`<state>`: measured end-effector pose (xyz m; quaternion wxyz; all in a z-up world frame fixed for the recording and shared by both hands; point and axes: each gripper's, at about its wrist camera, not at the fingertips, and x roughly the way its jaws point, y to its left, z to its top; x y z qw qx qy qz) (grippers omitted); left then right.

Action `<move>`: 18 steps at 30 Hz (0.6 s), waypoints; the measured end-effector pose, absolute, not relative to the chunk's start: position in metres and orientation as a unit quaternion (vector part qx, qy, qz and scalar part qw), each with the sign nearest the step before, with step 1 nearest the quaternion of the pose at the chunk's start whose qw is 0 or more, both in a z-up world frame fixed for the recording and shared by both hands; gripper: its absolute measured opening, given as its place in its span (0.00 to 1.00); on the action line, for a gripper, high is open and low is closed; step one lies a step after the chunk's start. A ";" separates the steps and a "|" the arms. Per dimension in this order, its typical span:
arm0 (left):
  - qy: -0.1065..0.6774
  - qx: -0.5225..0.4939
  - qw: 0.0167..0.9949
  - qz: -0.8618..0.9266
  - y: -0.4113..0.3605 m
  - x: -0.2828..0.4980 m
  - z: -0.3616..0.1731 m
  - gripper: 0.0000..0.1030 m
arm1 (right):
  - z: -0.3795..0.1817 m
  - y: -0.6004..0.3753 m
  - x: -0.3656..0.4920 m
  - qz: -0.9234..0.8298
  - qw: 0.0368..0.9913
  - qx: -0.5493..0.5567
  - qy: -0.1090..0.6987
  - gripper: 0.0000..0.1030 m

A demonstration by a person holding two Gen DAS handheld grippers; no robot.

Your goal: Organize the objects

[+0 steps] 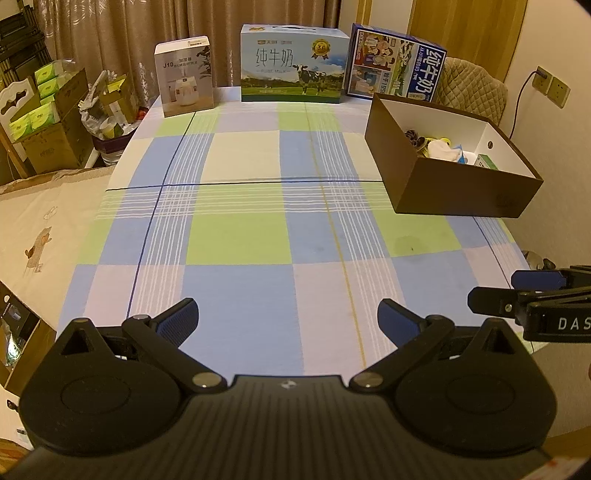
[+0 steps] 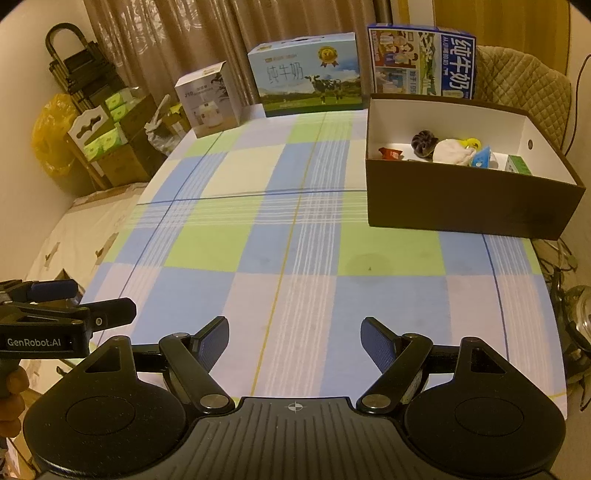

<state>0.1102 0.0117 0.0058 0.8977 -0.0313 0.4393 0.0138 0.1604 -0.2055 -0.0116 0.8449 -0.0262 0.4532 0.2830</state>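
The left gripper hangs low over the near edge of the bench, and its jaws are wide apart with nothing between them. The right gripper is just the same: jaws spread wide and nothing held. In the left view, the right gripper pokes in from the 3 o'clock side. In the right view, the left gripper pokes in from the 9 o'clock side.

The bench wears a checked cloth of blue, green and pale squares.

A brown box with white inside walls sits on the bench at about 1 o'clock from the right gripper, well apart from both grippers. The small things are in it: a little red packet, a dark round ridged thing, a white soft lump, a bit of something yellow, a blue pointed thing and a small green carton. They lie close together near the middle of the box.

Along the far edge, at 12 o'clock, three boxes stand in a row: a humidifier box, a milk carton with a cow, and a blue milk box turned on its side. Brown curtains hang behind them.
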 end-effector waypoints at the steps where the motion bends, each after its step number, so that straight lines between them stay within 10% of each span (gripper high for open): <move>1: 0.439 -0.031 0.898 0.014 0.012 0.111 0.006 0.99 | -0.012 -0.205 0.161 0.283 0.845 -0.027 0.453 0.74; 18: 0.442 -0.031 0.896 0.010 0.007 0.126 0.003 0.99 | -0.015 -0.209 0.171 0.284 0.842 -0.029 0.457 0.74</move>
